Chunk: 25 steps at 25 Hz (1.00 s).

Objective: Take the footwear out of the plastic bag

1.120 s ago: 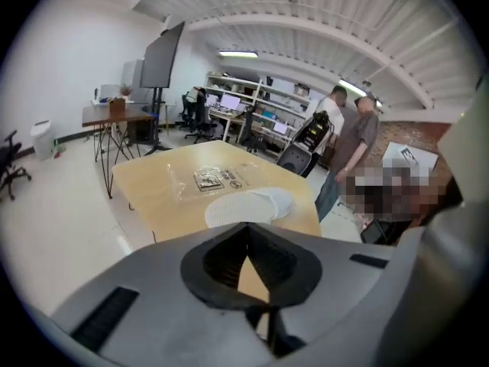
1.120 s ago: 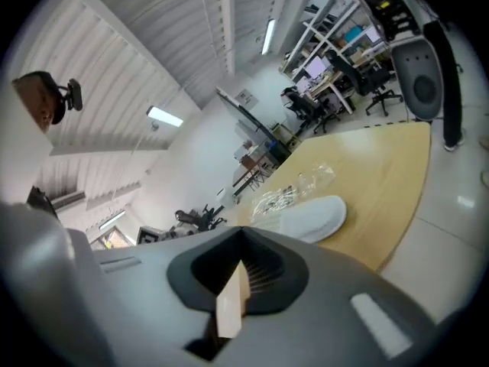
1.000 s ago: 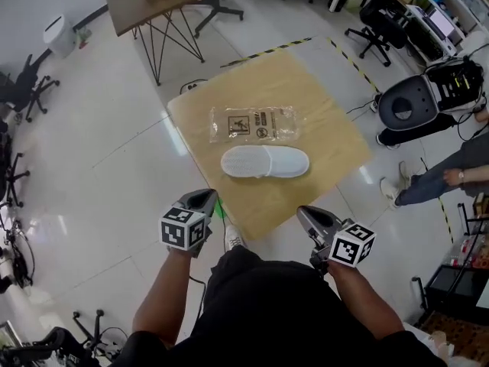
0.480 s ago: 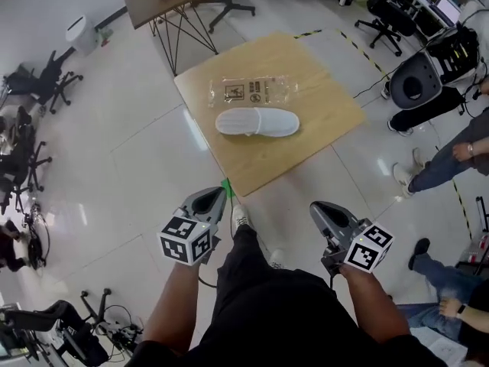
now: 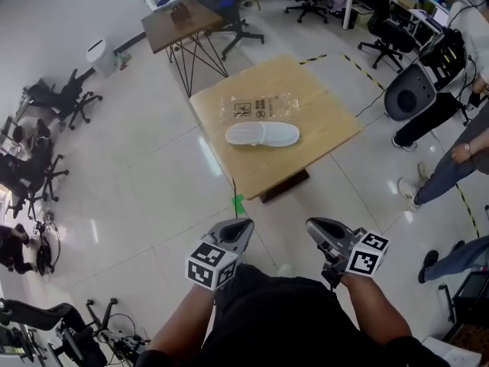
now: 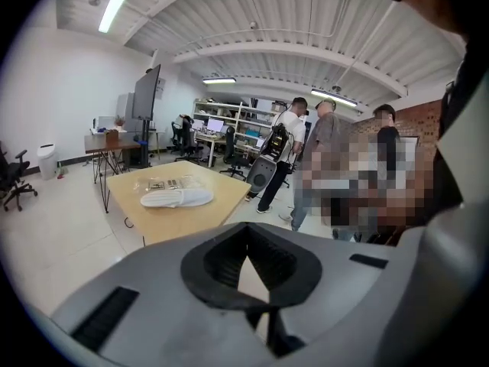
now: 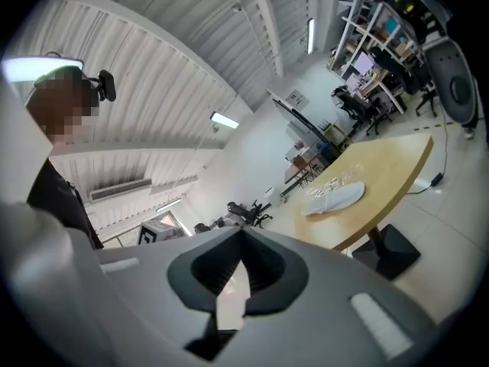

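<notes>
White slippers point(image 5: 262, 134) lie on the square wooden table point(image 5: 321, 121), just in front of the clear plastic bag point(image 5: 260, 107) with printed labels. Both also show in the left gripper view, the slippers point(image 6: 176, 198) before the bag point(image 6: 163, 183), and small in the right gripper view as slippers point(image 7: 336, 199). My left gripper point(image 5: 241, 225) and right gripper point(image 5: 310, 225) are held close to my body, well short of the table. Both are shut with nothing between the jaws.
A smaller dark table point(image 5: 182, 23) on wire legs stands beyond the wooden one. Office chairs point(image 5: 65, 98) are at the left and back. People stand at the right point(image 5: 451, 159), beside a round grey machine point(image 5: 407, 95). Green tape point(image 5: 238, 202) marks the floor.
I have backed away from the table, which now sits farther off and smaller in the head view. Both grippers have come back with me and stayed shut; slippers and bag have not moved.
</notes>
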### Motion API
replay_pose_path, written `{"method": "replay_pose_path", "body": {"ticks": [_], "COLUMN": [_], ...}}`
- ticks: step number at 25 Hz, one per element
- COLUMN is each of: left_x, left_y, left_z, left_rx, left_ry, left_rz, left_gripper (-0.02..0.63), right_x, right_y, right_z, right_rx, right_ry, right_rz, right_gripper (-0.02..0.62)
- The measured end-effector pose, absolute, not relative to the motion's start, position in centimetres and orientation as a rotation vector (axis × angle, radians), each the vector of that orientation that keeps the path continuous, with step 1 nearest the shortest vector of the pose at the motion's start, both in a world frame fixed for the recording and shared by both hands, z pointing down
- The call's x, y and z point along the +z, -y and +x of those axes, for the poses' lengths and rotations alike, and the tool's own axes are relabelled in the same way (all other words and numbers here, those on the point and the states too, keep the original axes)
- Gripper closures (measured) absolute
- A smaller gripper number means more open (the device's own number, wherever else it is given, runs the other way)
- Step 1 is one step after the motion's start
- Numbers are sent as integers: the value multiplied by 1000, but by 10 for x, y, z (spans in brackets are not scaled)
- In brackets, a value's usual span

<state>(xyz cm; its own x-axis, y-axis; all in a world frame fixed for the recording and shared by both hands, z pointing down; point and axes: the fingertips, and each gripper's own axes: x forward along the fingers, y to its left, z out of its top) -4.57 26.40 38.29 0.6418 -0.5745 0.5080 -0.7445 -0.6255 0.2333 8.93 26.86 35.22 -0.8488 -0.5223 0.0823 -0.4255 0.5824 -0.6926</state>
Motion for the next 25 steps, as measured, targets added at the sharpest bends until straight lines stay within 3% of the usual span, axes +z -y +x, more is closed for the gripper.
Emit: {"method": "replay_pose_path", "body": {"ticks": [9,25], "left_x": [378,370], "left_y": [-259,-209], "left_z": [-92,-201], "left_rx": [543,538], "left_ry": [1092,862], "left_rz": [2422,2555], "left_gripper": [598,598], "right_x": [364,373], "right_y": [-258,-258], "right_z": [83,-26], "right_rx": [-1096,-959], "right_ry": [-2681,-2642], "right_rz": [-1055,-1491], "right_gripper": [595,595]}}
